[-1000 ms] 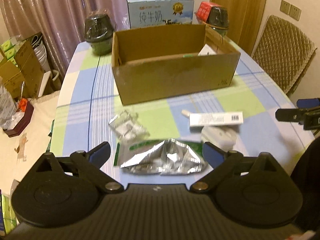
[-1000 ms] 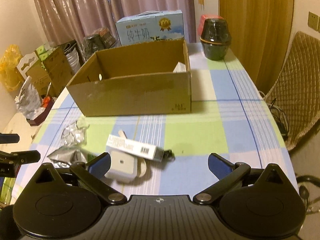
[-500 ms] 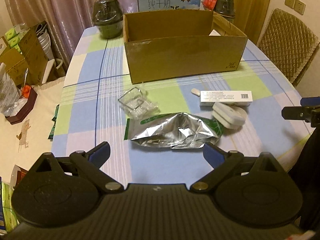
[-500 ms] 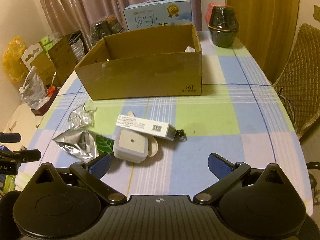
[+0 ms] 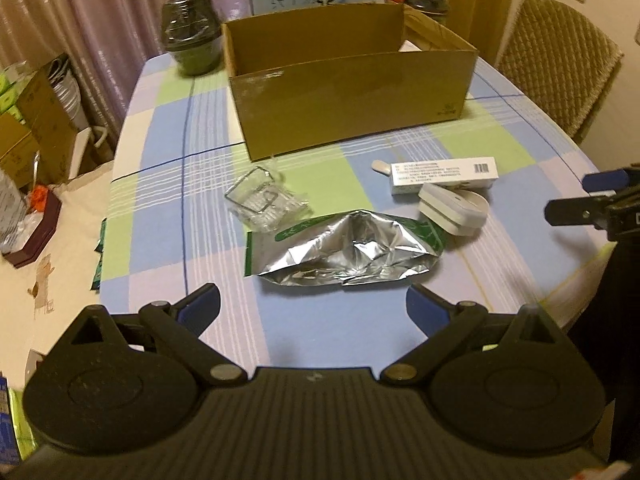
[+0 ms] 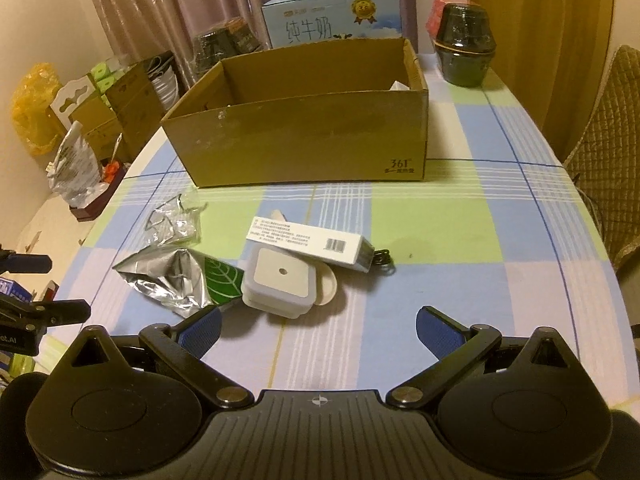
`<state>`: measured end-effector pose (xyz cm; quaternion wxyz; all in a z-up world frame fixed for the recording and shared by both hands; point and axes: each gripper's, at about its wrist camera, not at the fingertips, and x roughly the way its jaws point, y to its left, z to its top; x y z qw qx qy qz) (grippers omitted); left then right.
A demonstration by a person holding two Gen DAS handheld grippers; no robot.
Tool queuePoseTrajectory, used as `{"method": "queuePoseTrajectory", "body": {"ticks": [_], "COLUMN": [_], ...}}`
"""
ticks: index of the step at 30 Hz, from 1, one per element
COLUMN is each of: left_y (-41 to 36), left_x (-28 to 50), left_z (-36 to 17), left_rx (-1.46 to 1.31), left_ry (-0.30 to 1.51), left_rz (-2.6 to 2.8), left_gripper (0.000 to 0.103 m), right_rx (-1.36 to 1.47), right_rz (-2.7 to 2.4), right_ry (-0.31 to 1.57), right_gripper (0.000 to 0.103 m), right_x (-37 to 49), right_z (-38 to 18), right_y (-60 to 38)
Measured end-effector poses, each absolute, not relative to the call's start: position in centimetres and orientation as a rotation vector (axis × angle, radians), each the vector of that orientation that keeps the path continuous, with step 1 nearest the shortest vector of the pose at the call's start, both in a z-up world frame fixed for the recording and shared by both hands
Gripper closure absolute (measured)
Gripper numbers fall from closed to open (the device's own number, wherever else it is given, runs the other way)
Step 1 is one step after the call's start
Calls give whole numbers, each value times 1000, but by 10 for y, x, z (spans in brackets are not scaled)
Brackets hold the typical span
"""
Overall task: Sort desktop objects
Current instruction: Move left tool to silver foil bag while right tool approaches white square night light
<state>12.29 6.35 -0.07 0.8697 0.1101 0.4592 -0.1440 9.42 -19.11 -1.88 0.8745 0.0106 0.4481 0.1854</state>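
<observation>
A crumpled silver foil bag [image 5: 352, 252] lies on the checked tablecloth just ahead of my open, empty left gripper [image 5: 312, 308]. Beside it lie a clear plastic wrapper [image 5: 264, 202], a long white box [image 5: 444, 174] and a white square device [image 5: 452, 208]. In the right wrist view the white device [image 6: 280, 280], the long box [image 6: 312, 242] and the foil bag [image 6: 176, 280] lie ahead-left of my open, empty right gripper [image 6: 318, 330]. An open cardboard box [image 6: 304, 124] stands behind them.
A blue milk carton [image 6: 332, 16] and two dark jars [image 6: 466, 48] [image 5: 192, 40] stand behind the cardboard box [image 5: 352, 80]. A quilted chair [image 5: 556, 64] is at the right. Boxes and bags [image 6: 80, 120] crowd the floor on the left.
Both grippers have pulled back and risen from the table; the objects now sit farther ahead in both views. Nothing on the table has moved.
</observation>
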Motion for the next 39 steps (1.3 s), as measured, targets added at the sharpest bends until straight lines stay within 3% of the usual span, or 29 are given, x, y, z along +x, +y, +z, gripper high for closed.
{"method": "queuePoseTrajectory", "body": {"ticks": [8,14,21,31,39], "left_y": [55,45,34,19,3], "left_x": [135,145,156,168,177], "left_z": [-8,-13,-31,-58,-78], "left_rx": [354,545,768,1046,1179], "left_ry": [961,931,922,854,806], "left_rz": [-418,-542,-679,-901,-1038], "left_gripper": [6,6,6,6,6], "right_rx": [-55,-293,-597,-972,-1068], "right_rz": [484,619,837,1077,1163], "right_ry": [957,916,808,697,727], "right_gripper": [3,3,12,13,22], "right_x": [100,103,109,117,132], "right_z": [-28,-35,-45,-67,-88], "right_y": [-177,-156,-137,-122,-114]}}
